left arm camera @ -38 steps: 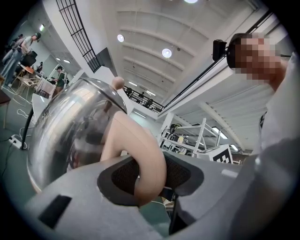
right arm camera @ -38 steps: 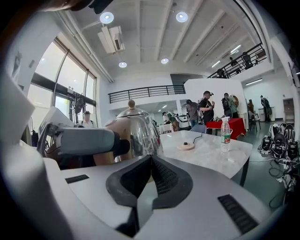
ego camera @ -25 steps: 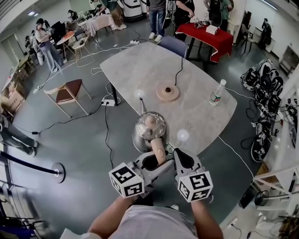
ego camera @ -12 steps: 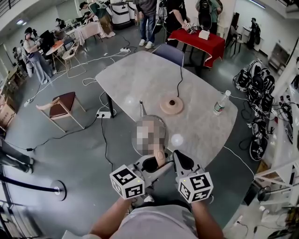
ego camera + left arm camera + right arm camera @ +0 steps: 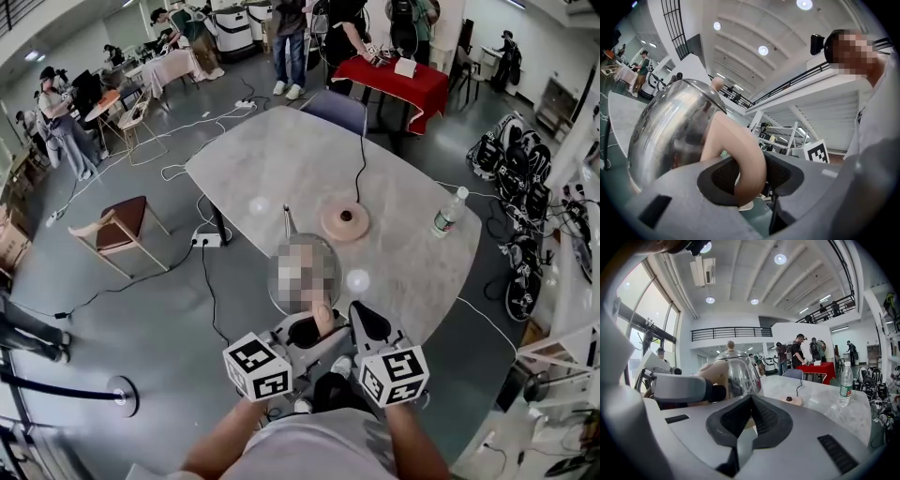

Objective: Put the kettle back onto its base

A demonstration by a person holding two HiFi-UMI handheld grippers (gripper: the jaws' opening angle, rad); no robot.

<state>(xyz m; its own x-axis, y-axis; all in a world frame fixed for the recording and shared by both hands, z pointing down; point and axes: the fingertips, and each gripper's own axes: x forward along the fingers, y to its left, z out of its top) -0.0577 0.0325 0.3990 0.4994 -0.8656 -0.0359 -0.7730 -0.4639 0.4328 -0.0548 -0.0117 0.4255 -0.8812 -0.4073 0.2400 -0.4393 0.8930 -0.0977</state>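
We have the left gripper (image 5: pixel 750 176) clamped on the kettle (image 5: pixel 670 126) handle (image 5: pixel 740 150). The right gripper (image 5: pixel 749 420) is pinched shut, empty, alongside. Kettle is just ahead, over the table (image 5: pixel 272 159) edge. Base (image 5: pixel 345 221) is farther ahead, bottle (image 5: pixel 449 212) ahead-right.

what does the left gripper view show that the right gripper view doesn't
Only the left gripper view: the left gripper's jaws clamped on the tan handle, seen close up. Only the right gripper view: the round base with its cord on the table, a water bottle, and the right gripper's jaws together with nothing between them. Both: the steel kettle.
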